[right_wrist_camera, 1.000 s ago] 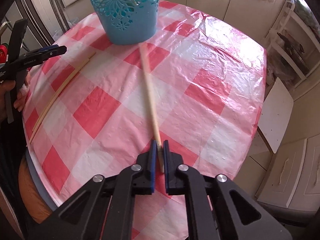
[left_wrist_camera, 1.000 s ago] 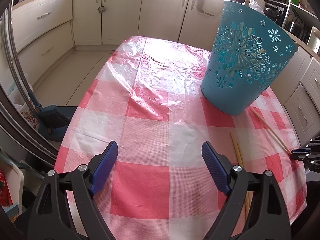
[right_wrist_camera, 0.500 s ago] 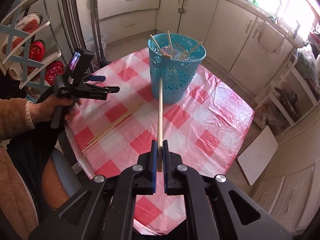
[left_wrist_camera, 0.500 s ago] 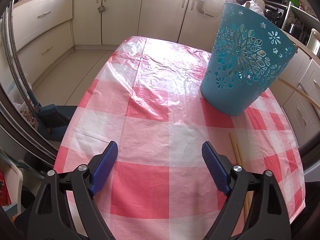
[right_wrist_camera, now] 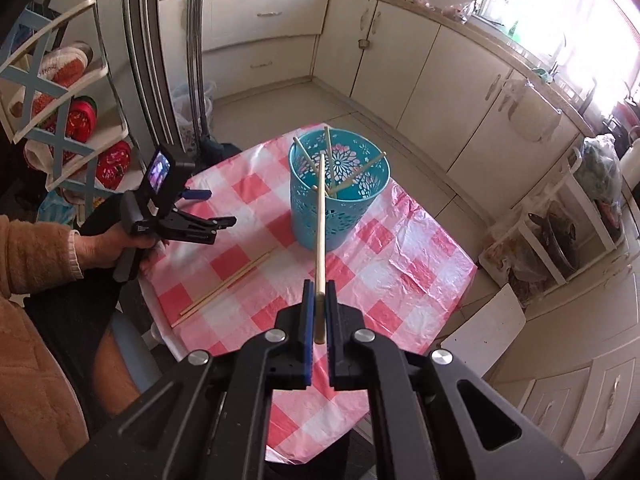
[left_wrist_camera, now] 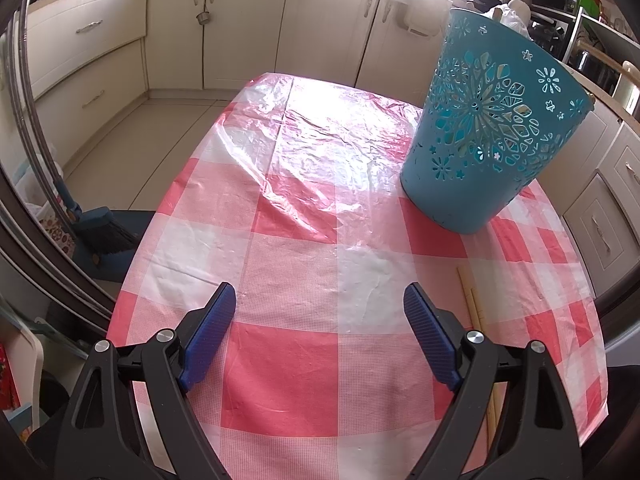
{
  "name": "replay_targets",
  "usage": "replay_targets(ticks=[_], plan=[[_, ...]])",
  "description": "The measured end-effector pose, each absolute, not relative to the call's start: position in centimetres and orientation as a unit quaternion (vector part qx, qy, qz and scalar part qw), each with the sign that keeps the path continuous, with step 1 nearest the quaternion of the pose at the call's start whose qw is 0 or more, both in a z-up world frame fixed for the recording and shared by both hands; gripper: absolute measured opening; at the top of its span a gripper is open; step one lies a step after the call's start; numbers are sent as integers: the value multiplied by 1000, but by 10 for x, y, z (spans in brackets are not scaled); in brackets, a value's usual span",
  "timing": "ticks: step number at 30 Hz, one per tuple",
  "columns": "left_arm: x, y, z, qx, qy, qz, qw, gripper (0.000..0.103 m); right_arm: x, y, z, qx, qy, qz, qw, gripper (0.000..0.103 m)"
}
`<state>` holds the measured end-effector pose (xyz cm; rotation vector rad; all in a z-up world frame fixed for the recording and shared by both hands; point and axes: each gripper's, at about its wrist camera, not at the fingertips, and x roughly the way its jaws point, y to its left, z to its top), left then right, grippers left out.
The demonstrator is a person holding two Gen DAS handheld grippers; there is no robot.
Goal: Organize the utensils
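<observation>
High above the table, my right gripper (right_wrist_camera: 319,294) is shut on one end of a long wooden chopstick (right_wrist_camera: 321,216). The stick's far tip lies in line with the mouth of the teal cut-out basket (right_wrist_camera: 340,196), which holds several chopsticks. Two more chopsticks (right_wrist_camera: 226,284) lie side by side on the red-and-white checked tablecloth (right_wrist_camera: 404,276), left of the basket. My left gripper (left_wrist_camera: 319,302) hovers open over the cloth with nothing between its fingers. In that view the basket (left_wrist_camera: 488,128) stands at the right and the two chopsticks (left_wrist_camera: 474,308) lie beside the right finger.
A person's hand (right_wrist_camera: 116,240) in a tan sleeve holds the left gripper (right_wrist_camera: 192,222) at the table's left edge. Cream kitchen cabinets (right_wrist_camera: 420,68) run behind the table. A rack (right_wrist_camera: 60,120) stands at the left, a broom and dustpan (left_wrist_camera: 102,236) sit on the floor, a white chair seat (right_wrist_camera: 484,328) at the right.
My right gripper has risen well above the table with the chopstick, whose far end has left the cloth and now lines up with the basket's mouth. The left gripper has stayed where it was.
</observation>
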<state>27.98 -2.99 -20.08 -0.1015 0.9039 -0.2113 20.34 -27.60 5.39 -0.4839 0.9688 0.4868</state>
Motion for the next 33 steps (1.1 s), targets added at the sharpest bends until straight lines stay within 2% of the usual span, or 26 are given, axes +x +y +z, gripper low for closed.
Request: replay_targets(ticks=[8, 11, 12, 14, 19, 20, 23, 27, 28, 29, 30, 31, 32, 33], plan=[[280, -28, -201, -56, 435, -104, 893, 82, 300, -237, 43, -276, 559, 233, 747, 6], [280, -28, -201, -60, 434, -105, 893, 82, 323, -227, 56, -267, 541, 201, 771, 9], [279, -26, -201, -62, 433, -105, 893, 82, 327, -225, 67, -247, 521, 193, 794, 12], [279, -25, -200, -66, 433, -106, 893, 82, 320, -223, 87, -224, 457, 169, 844, 40], [278, -25, -200, -66, 433, -106, 893, 83, 250, -224, 101, -174, 315, 160, 919, 61], [278, -25, -200, -65, 433, -105, 893, 83, 231, -229, 98, -157, 288, 150, 933, 68], [277, -24, -199, -65, 426, -101, 897, 83, 183, -244, 63, -83, 260, 137, 952, 75], [272, -24, -195, -61, 412, -90, 905, 83, 155, -246, -34, -19, 340, 113, 933, 75], [271, -24, -194, -60, 408, -88, 907, 83, 152, -243, -56, -18, 362, 105, 926, 70], [270, -23, -194, -62, 407, -86, 907, 83, 149, -240, -79, -8, 383, 102, 918, 52], [270, -22, -194, -65, 407, -84, 907, 83, 149, -238, -102, 14, 408, 105, 907, 42], [270, -21, -194, -68, 407, -82, 907, 83, 151, -237, -117, 32, 426, 104, 898, 26], [270, -20, -194, -71, 407, -81, 907, 83, 153, -235, -127, 44, 434, 103, 894, 19], [269, -19, -195, -74, 408, -79, 907, 83, 155, -232, -136, 52, 438, 101, 892, 19]])
